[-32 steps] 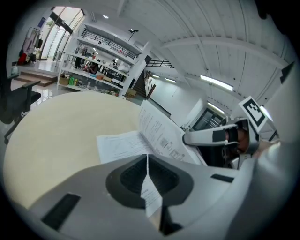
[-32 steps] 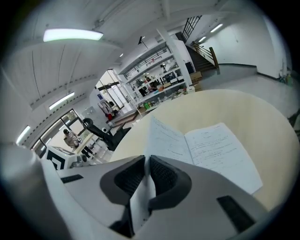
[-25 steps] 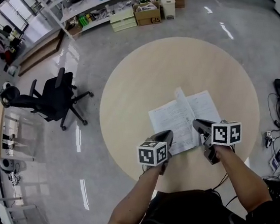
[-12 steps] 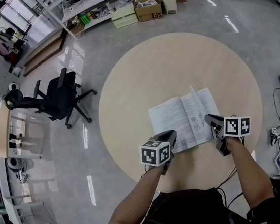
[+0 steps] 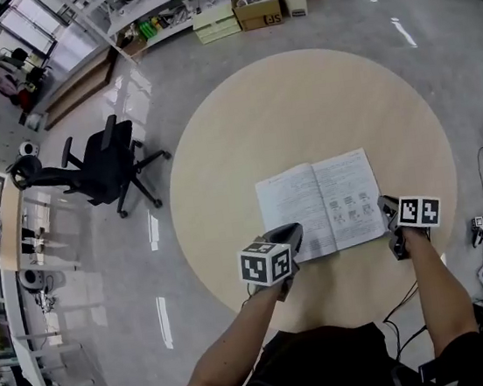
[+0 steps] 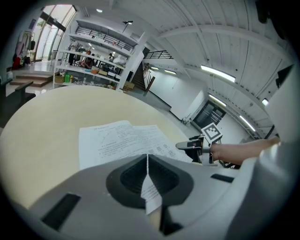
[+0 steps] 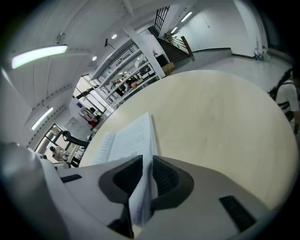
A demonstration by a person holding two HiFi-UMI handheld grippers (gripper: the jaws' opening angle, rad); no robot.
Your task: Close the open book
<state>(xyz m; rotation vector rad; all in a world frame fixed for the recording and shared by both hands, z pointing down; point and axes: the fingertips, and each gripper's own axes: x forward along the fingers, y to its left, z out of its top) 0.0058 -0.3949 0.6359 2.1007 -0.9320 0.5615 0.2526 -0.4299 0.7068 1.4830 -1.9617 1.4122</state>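
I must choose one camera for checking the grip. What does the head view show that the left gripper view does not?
Only the head view shows the person's left forearm and the left marker cube. Only the left gripper view shows the left tongs closed on a page. Both show the open book on the round table.

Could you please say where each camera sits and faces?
Head view: on the head, steeply down onto table and open book; both forearms show.
Left gripper view: on left tongs, along jaws shut on the book's page; right hand shows.
Right gripper view: on right tongs, jaws just opening, pages between.
All share the book.
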